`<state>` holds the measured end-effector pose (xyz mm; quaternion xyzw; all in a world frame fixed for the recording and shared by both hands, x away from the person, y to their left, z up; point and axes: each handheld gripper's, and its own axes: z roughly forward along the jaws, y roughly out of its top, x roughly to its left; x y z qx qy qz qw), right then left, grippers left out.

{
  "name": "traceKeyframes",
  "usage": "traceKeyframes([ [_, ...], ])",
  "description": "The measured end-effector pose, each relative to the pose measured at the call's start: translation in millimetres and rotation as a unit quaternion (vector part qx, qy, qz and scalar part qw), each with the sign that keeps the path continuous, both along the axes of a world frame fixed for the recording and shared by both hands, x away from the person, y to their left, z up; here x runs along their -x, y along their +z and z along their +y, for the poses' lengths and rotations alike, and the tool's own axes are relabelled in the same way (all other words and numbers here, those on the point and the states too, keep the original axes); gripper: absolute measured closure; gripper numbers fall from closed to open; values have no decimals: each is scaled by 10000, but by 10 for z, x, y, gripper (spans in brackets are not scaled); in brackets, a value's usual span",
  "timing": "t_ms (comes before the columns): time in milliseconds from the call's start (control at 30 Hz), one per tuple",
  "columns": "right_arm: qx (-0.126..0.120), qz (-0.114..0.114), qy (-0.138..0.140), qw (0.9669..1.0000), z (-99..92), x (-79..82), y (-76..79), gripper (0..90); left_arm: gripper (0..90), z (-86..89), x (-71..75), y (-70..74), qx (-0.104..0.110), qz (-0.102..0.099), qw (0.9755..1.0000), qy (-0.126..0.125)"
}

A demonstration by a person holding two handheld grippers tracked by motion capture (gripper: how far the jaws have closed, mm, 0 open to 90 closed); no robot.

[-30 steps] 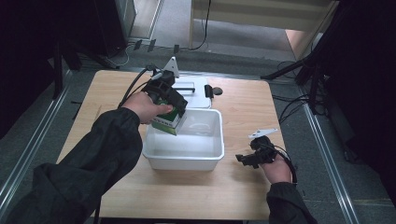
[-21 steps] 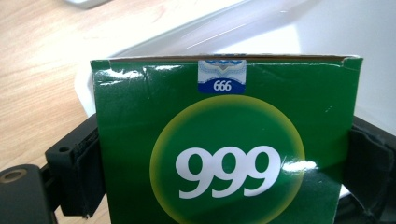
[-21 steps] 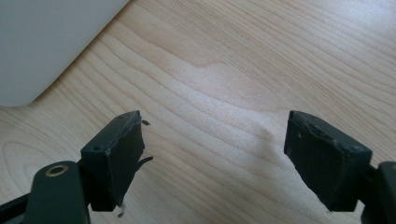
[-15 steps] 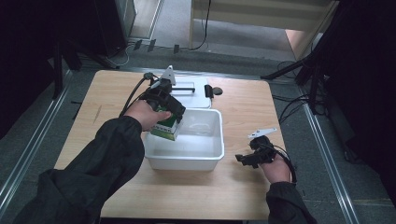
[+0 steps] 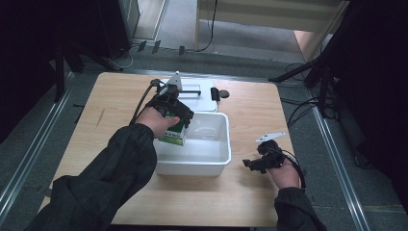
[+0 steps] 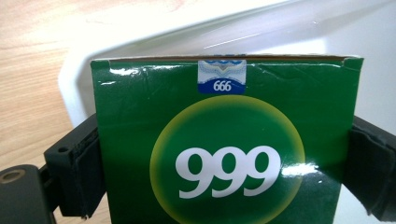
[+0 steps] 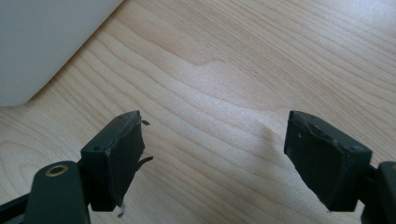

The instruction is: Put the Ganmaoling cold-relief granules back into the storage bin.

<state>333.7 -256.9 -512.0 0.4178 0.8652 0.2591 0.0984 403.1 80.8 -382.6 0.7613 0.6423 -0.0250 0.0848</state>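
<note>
A green box [image 6: 224, 144] printed with "999" is clamped between the two black jaws of my left gripper [image 5: 174, 120]. In the high view the green box [image 5: 173, 134] hangs over the left end of a white plastic tub [image 5: 211, 163], partly inside it. My right gripper [image 5: 257, 161] rests low over the wooden table [image 5: 250, 202] just right of the tub, jaws wide apart. In the right gripper view my right gripper [image 7: 215, 154] has only bare wood between its pads, with the tub's corner [image 7: 42, 42] at the upper left.
A white lid [image 5: 202, 98] lies flat behind the tub, with a small black object [image 5: 215, 94] and a dark disc [image 5: 224, 94] at its right edge. Metal rails run along both sides of the table. Bare wood stretches along the table's left side and front.
My left gripper has drawn back toward the person and lowered the green box into the tub's left end. The right gripper has stayed in place.
</note>
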Motion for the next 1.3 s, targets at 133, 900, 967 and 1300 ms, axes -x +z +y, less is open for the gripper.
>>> traceKeyframes([
  [133, -8, -23, 16, 10000, -1, 0, 3, 199, 48, 0, -12, 11, 10, -37, 10000, 36],
  [900, 4, 2, 23, 10000, -4, 2, -5, 199, 51, 76, -1, 280, 265, -187, 9994, -147],
  [967, 0, 4, 21, 10000, -3, 2, -6, 199, 51, 102, 1, 320, 272, -222, 9993, -160],
  [1300, 18, 31, 52, 10000, -12, 7, -18, 199, 54, 385, 22, 485, 274, -291, 9990, -211],
])
